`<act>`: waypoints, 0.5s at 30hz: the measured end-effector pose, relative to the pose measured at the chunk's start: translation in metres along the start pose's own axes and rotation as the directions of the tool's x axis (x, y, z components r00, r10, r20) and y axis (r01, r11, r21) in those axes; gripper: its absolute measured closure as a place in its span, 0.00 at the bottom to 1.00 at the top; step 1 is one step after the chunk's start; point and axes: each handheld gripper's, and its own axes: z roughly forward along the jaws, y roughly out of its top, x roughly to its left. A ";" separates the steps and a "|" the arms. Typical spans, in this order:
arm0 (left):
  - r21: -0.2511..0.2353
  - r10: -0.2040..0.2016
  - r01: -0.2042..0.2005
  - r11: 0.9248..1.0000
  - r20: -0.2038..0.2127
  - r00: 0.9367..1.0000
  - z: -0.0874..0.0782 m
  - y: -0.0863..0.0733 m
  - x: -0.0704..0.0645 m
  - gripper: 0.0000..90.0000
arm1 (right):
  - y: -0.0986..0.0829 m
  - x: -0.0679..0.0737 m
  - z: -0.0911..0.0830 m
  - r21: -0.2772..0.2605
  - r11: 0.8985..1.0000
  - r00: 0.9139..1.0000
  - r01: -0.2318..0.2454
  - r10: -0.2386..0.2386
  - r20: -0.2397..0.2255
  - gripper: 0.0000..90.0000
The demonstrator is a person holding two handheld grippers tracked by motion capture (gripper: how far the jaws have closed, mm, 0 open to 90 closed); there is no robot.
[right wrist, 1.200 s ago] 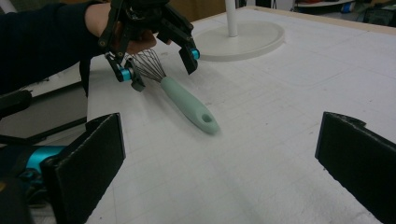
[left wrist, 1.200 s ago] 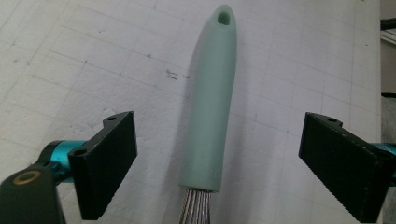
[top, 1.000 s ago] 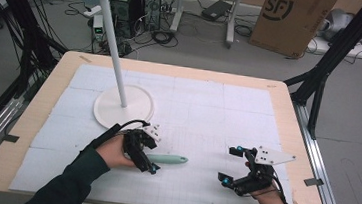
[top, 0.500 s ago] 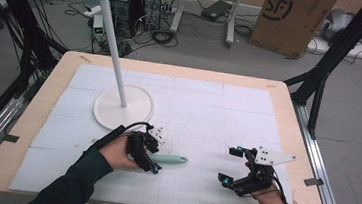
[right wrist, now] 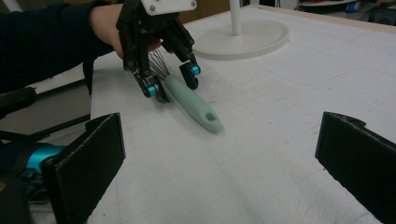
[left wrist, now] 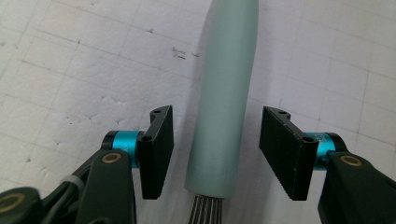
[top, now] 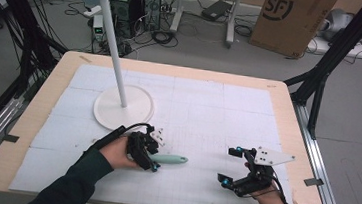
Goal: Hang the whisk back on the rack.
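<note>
Left gripper low centre of its view, jaws spread either side of whisk handle, not touching. Right gripper lower right of high view, jaws wide, empty.

A mint-green-handled wire whisk lies flat on the white mat.

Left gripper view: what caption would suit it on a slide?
Open left gripper straddling the green handle of a whisk lying on the white mat, pads not yet touching.

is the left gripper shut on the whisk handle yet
No, open: in the left gripper view, the left gripper straddles the whisk handle, gaps on both sides.
</note>
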 end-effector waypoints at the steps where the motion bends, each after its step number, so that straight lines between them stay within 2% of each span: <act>1: 0.001 -0.001 0.001 1.000 -0.004 1.000 0.000 0.000 0.000 0.53 | 0.000 0.000 0.000 0.000 1.000 1.000 0.002 -0.002 -0.001 0.00; 7: 0.010 0.014 -0.014 1.000 -0.028 1.000 0.000 0.001 -0.003 0.57 | 0.000 0.000 0.000 -0.002 1.000 1.000 0.003 -0.003 0.001 0.00; 15: 0.009 0.026 -0.025 1.000 -0.031 0.999 0.000 0.001 -0.003 0.64 | 0.000 0.000 -0.001 -0.005 1.000 1.000 0.003 -0.003 0.001 0.00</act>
